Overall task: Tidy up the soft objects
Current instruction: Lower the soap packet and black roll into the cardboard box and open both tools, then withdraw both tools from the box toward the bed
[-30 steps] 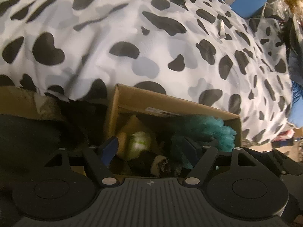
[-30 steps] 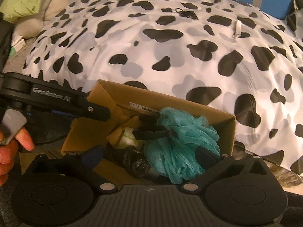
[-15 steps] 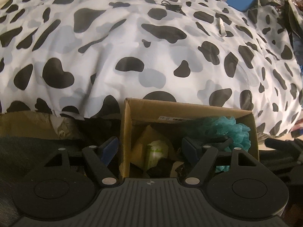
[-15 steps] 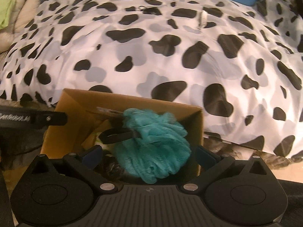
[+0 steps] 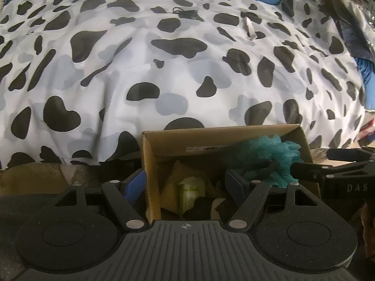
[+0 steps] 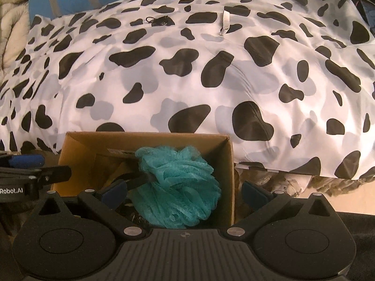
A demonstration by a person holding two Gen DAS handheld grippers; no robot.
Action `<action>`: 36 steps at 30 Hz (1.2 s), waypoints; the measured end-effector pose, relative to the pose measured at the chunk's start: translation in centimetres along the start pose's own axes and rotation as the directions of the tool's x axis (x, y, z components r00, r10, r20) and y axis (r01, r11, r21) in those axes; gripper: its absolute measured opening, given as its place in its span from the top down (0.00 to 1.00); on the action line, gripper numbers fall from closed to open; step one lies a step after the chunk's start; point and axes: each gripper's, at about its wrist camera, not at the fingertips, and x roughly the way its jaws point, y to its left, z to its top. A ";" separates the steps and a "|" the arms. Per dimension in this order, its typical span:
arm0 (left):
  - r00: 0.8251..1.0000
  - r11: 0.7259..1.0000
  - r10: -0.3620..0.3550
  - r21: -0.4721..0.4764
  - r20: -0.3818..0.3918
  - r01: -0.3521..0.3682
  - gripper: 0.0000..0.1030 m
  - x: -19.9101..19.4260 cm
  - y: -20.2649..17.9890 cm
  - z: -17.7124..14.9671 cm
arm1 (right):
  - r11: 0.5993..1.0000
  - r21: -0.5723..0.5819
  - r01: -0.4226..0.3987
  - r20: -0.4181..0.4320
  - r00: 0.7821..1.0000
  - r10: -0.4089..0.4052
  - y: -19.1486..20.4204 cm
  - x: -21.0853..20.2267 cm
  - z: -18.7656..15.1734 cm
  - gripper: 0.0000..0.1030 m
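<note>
One brown cardboard box [image 6: 230,164] is seen. One teal mesh bath pouf [image 6: 180,187] is counted inside. One pale green soft item [image 5: 191,188] is counted. One cow-print duvet [image 5: 164,70] is seen.

Bright light on spotted duvet [image 5: 164,70]; cardboard box [image 6: 145,145] interior dim, shadowed; fisheye bending edges; slight softness throughout.

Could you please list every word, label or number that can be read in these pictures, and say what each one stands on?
"Robot.AI": on the left gripper body at the right wrist view's left edge; cut off by the frame.
"DAS": on the right gripper body at the left wrist view's right edge; also cut off.
White label on the cardboard box: printed lines too small and blurred to read.
</note>
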 end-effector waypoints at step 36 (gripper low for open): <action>0.995 1.000 0.000 0.016 0.100 -0.002 0.29 0.7 2.6 5.3 | 0.997 -0.065 0.032 0.224 0.974 -0.017 -5.4 -1.3 4.6 0.00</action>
